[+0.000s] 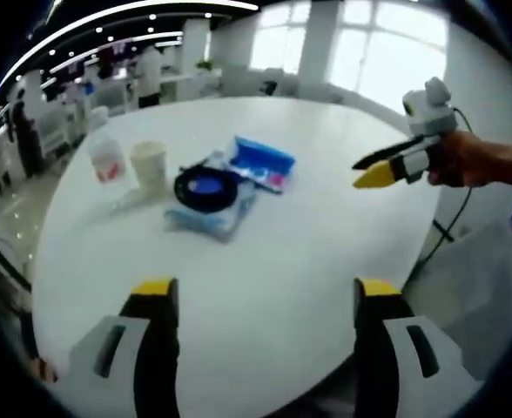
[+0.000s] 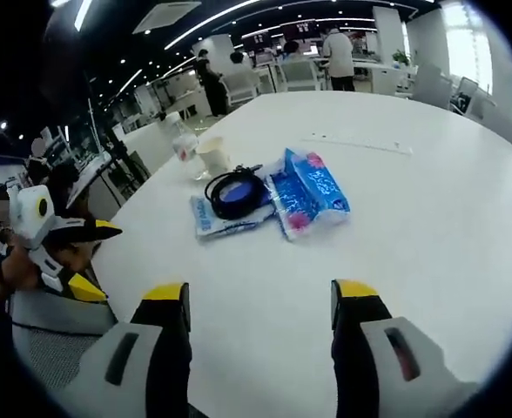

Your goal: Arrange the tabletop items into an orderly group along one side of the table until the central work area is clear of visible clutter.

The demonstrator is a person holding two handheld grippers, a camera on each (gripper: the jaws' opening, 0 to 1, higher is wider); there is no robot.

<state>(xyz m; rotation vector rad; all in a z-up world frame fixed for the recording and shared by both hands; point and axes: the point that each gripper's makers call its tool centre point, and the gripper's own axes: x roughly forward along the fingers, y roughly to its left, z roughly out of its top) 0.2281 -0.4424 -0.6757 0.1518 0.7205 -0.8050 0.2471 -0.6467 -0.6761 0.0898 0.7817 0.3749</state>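
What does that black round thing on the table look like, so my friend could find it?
Look at the white round table, at the small pile of things on it. The black coiled cable lies on a flat blue packet, beside the blue tissue pack. It is the pile's one dark ring.

Daylight pours from large windows [image 1: 360,52] far beyond the left claw [image 1: 269,296], washing them out to white glare. Ceiling strip lights [image 2: 212,17] glow above and well ahead of the right claw [image 2: 260,300], against a dark ceiling. The white tabletop [image 1: 265,252] is bright and evenly lit, with soft, faint shadows. Both pictures are soft and slightly blurred, and straight lines bend strongly toward the edges.
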